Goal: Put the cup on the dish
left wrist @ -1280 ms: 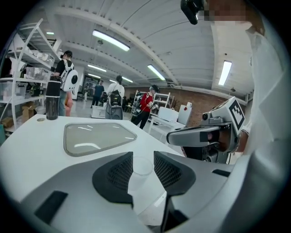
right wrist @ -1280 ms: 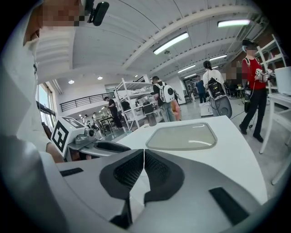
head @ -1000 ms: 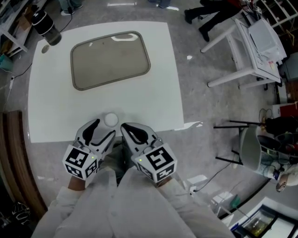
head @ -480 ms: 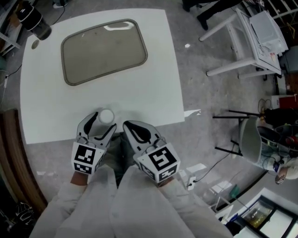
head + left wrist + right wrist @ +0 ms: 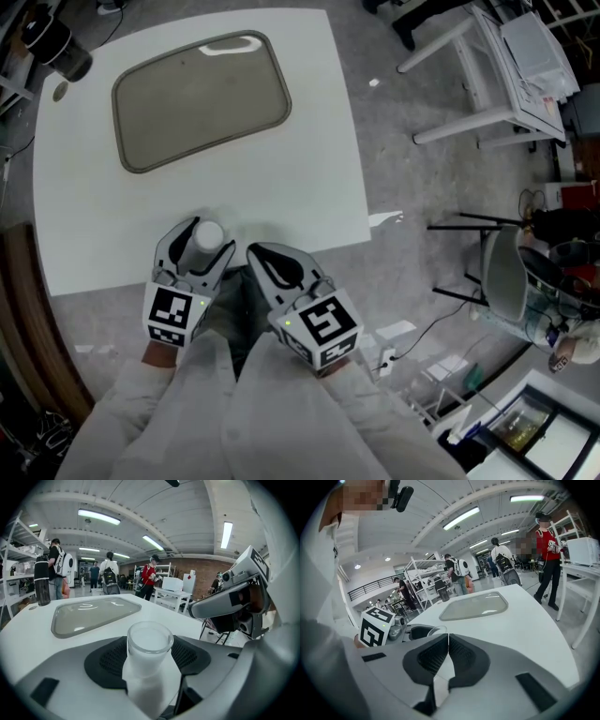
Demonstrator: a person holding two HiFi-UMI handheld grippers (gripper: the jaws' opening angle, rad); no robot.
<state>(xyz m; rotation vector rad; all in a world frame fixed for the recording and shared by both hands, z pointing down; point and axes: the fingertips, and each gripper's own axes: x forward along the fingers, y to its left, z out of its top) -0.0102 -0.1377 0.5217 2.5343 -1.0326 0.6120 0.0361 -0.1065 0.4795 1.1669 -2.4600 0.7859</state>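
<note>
A small frosted white cup [image 5: 207, 233] [image 5: 150, 648] stands upright near the front edge of the white table [image 5: 309, 178]. My left gripper [image 5: 208, 237] [image 5: 149, 645] is open, with a jaw on either side of the cup, and I cannot see the pads pressing on it. The dish [image 5: 200, 98] [image 5: 89, 613] [image 5: 474, 605], a grey rounded tray, lies empty at the far side of the table, well beyond the cup. My right gripper [image 5: 260, 255] [image 5: 448, 641] is shut on nothing, just right of the left one at the table's edge.
A black bottle [image 5: 61, 47] [image 5: 42, 581] stands at the table's far left corner, with a small round lid [image 5: 59, 91] beside it. White furniture [image 5: 487, 84] and a chair [image 5: 497, 281] stand on the floor to the right. Several people stand in the background.
My left gripper has moved forward around the cup, which stood just ahead of its fingertips before and now stands between the jaws. The right gripper has stayed in place.
</note>
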